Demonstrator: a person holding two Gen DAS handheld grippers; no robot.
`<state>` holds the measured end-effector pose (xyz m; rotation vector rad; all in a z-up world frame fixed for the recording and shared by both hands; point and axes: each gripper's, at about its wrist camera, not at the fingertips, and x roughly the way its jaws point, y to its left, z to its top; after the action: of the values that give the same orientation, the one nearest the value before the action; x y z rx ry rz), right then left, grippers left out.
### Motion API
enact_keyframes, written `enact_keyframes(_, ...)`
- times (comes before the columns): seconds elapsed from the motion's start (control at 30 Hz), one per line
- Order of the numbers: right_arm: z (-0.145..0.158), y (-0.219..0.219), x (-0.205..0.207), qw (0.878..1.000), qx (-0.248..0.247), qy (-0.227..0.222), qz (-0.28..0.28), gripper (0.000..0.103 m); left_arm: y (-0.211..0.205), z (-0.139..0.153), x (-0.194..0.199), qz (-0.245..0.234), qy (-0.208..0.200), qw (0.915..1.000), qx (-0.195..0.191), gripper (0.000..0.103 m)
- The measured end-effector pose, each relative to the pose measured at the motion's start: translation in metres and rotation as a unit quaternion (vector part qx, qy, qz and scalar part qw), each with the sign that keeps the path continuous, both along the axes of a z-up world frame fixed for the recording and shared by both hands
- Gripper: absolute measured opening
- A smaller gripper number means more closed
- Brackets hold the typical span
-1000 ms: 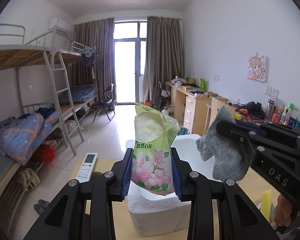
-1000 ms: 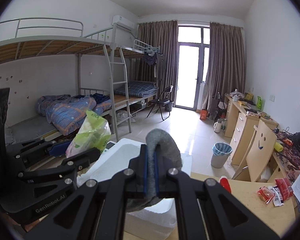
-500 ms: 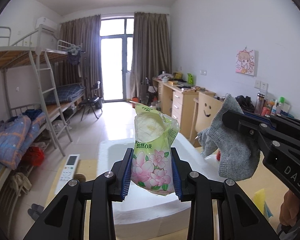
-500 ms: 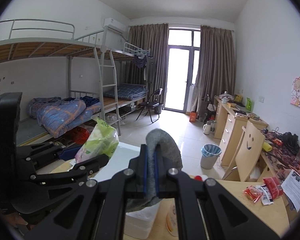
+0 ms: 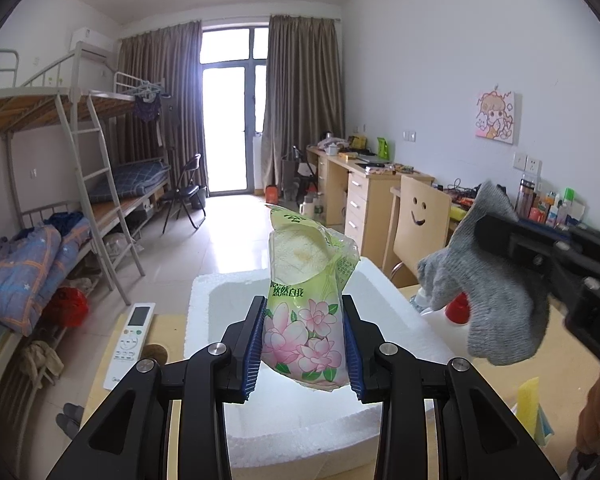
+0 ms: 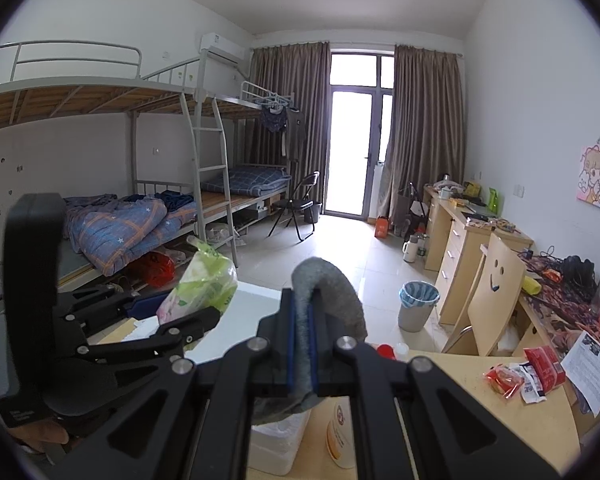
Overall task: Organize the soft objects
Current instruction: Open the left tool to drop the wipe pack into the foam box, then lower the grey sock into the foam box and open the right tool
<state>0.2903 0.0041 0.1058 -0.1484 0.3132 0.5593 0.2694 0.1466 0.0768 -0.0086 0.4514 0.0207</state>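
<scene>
My left gripper is shut on a green tissue pack with pink flowers and holds it above the open white foam box. My right gripper is shut on a grey sock, held in the air right of the box. In the left wrist view the sock hangs at the right, level with the pack. In the right wrist view the tissue pack sits at the left in the left gripper, over the foam box.
A white remote control lies on the wooden table left of the box. A red-capped bottle and a yellow sponge are at the right. Snack wrappers and a white bottle lie on the table.
Both grippers, still holding the pack and the sock, have moved so the foam box now sits lower and closer beneath them. The views have turned a little to the right.
</scene>
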Motion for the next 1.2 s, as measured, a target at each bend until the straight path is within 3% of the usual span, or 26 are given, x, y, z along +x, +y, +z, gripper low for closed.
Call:
enact_keyframes(0.07, -0.001, 0.0, -0.001, 1.0, 0.0, -0.001, -0.001, 0.008, 0.001, -0.001, 0.003, 0.0, 0.003, 1.0, 0.002, 0.057)
enact_keyframes(0.13, -0.002, -0.001, 0.0, 1.0, 0.0, -0.001, -0.002, 0.008, 0.003, -0.002, 0.006, 0.009, 0.002, 0.9999, -0.007, 0.086)
enact_keyframes(0.23, -0.001, -0.002, 0.001, 1.0, 0.002, -0.001, -0.003, 0.008, 0.011, 0.001, 0.001, 0.031, -0.018, 0.9992, -0.019, 0.098)
enact_keyframes(0.33, -0.001, -0.003, 0.001, 1.0, 0.002, -0.001, -0.003, 0.008, 0.01, 0.003, -0.001, 0.027, -0.027, 0.9991, -0.019, 0.102)
enact_keyframes(0.63, 0.0, 0.0, -0.002, 1.0, -0.001, -0.005, 0.001, 0.008, 0.007, 0.008, -0.015, 0.045, -0.047, 0.9979, 0.0, 0.102)
enact_keyframes(1.2, -0.007, 0.036, -0.002, 0.999, -0.004, 0.007, 0.043, 0.008, 0.047, 0.012, -0.05, 0.111, -0.058, 0.9922, -0.001, 0.102)
